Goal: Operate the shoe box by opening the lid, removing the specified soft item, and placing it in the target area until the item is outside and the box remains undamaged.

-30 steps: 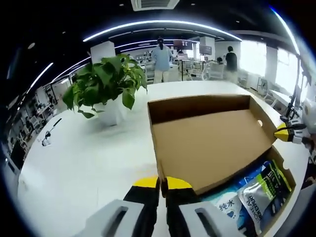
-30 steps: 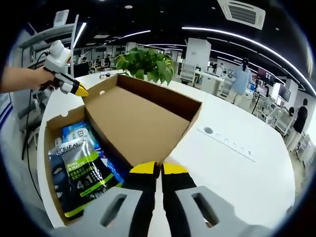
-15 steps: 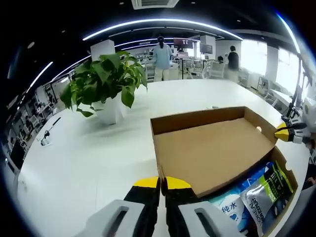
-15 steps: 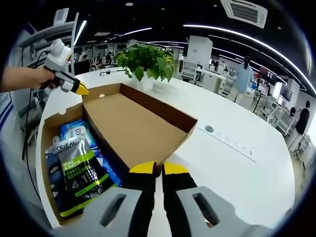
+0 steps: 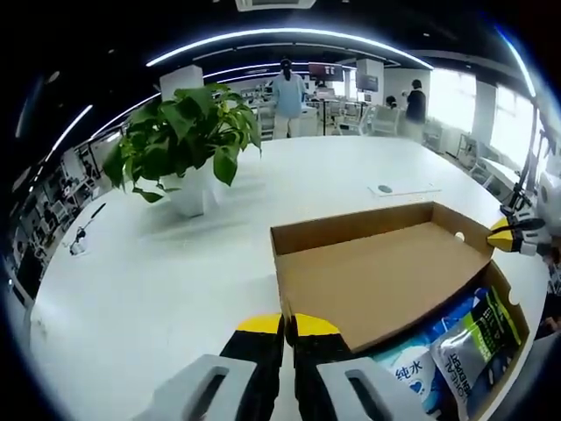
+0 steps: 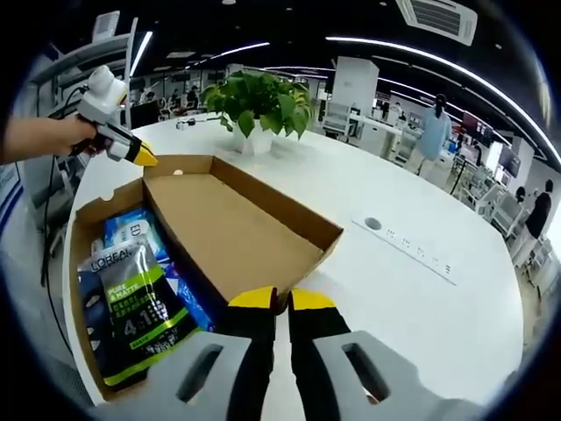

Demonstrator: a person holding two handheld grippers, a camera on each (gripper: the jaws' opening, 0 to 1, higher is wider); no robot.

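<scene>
Potted plant (image 5: 180, 140): green leaves in a white pot, upright on the white worktop (image 5: 158, 281), far left in the left gripper view; beyond the box in the right gripper view (image 6: 259, 101).
Left gripper (image 5: 288, 326): yellow-tipped black fingers pressed together, clamped on the near corner edge of the lid (image 5: 377, 272). In the right gripper view, at far left (image 6: 131, 153), held by a hand (image 6: 74, 136), tips at the far corner of the box.
Lid: brown cardboard, swung open, plain inside face up, raised rim along the far edge; tilted low over the worktop.
Shoe box (image 5: 517, 307): open, brown cardboard, on the worktop right of the lid; in the right gripper view (image 6: 83, 254), left of the lid (image 6: 232, 232).
Soft items: dark face-mask pouch with green band (image 5: 478, 346) lying on top of a blue wipes pack (image 5: 408, 364), both inside the box. In the right gripper view, pouch (image 6: 131, 307) marked L'OREAL, blue pack (image 6: 131, 228) beneath and beyond it.
Right gripper (image 6: 282, 303): yellow-tipped fingers closed on the near edge of the lid. In the left gripper view, yellow tip (image 5: 508, 237) at the right edge, at the box corner.
Worktop insert (image 6: 412, 250): flush strip with a round cap, right of the lid.
Background: people standing among desks, far off.
</scene>
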